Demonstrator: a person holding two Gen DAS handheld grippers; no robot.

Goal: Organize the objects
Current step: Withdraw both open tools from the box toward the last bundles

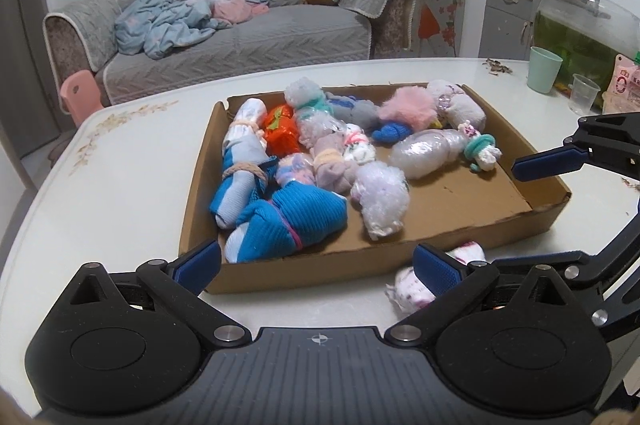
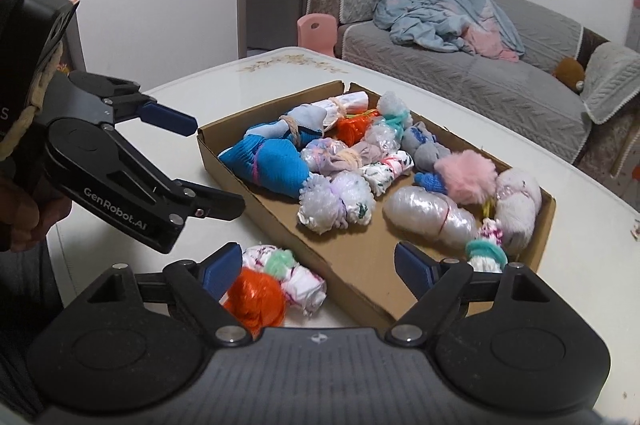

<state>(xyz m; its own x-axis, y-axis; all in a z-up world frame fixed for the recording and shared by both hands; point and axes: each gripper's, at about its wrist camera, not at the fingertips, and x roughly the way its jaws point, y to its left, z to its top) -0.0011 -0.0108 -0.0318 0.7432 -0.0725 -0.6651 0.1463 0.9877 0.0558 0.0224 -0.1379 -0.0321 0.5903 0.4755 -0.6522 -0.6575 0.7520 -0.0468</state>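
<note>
Right now a shallow cardboard tray (image 1: pixel 460 209) sits on the white worktop (image 1: pixel 132 161), holding a jumble of rolled and tied bundles. At its left end, seen from the left wrist view, lie blue knitted bundles (image 1: pixel 296 221) bound with cord, with an orange wrapped bundle (image 1: pixel 282 131) behind them. A fluffy pink bundle (image 1: pixel 408 109) and a clear plastic-wrapped bundle (image 1: pixel 428 151) lie toward the far right part, and a lavender fuzzy bundle (image 1: pixel 380 199) rests near the middle. The near right portion of the tray floor is bare cardboard. Outside the tray, on the worktop just beside its near wall, lie a white bundle with pink markings (image 2: pixel 304 283) and an orange bundle (image 2: pixel 256 299), touching each other. The left gripper (image 1: pixel 316 267) hovers at the tray's near edge with its fingers (image 1: pixel 200 261) spread wide and nothing between them. The right gripper (image 2: pixel 320 273) is also spread wide; the orange bundle lies by its left finger (image 2: pixel 222 271), though no pad presses on it. A hand (image 2: pixel 24 213) grips the left tool's handle in the right wrist view. Behind the worktop stands a grey sofa (image 1: pixel 256 37) with a crumpled blue blanket (image 1: pixel 180 9), and a green cup (image 1: pixel 544 69) stands at the worktop's far right.
</note>
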